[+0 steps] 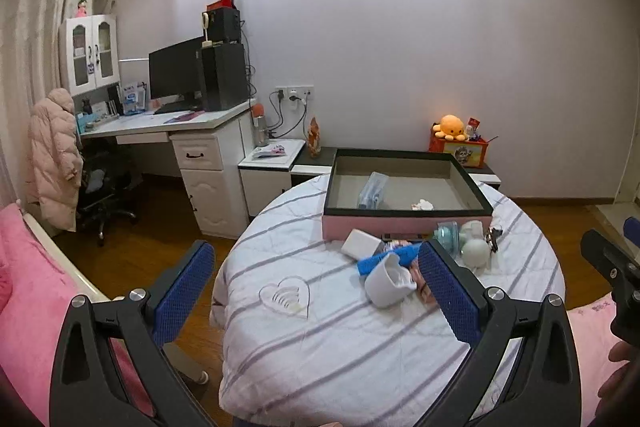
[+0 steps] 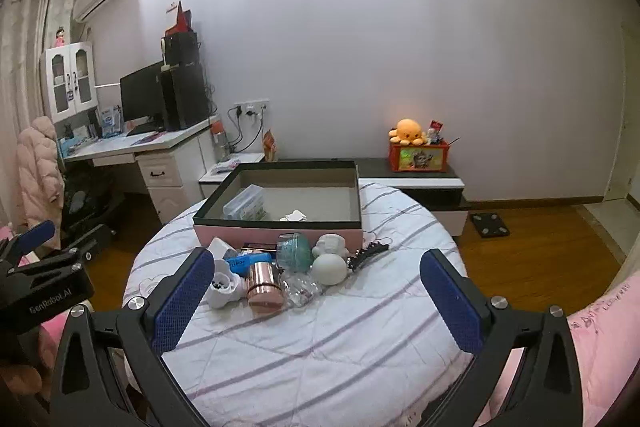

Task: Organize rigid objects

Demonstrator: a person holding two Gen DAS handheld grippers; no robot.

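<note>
A pink box with a dark rim point(image 1: 408, 218) point(image 2: 280, 229) stands open at the far side of a round table; a clear plastic case point(image 2: 245, 205) and a small white piece point(image 2: 294, 216) lie in it. In front of it is a pile: a white cup point(image 1: 390, 281) point(image 2: 224, 287), a blue tube point(image 2: 246, 261), a copper cup point(image 2: 264, 285), a teal round item point(image 2: 296, 253), a pale ball point(image 2: 329, 269), a white figure point(image 2: 331, 245), a black hair clip point(image 2: 370, 251) and a white block point(image 1: 360, 243). My left gripper point(image 1: 316, 267) and right gripper point(image 2: 316, 279) are open, empty, short of the pile.
The table has a striped white cloth point(image 2: 320, 339). A desk with monitor point(image 1: 176, 75) stands at the left, a low cabinet with an orange plush point(image 2: 407, 131) behind. Pink bedding point(image 1: 28, 287) lies at the left, wood floor point(image 2: 540, 259) at the right.
</note>
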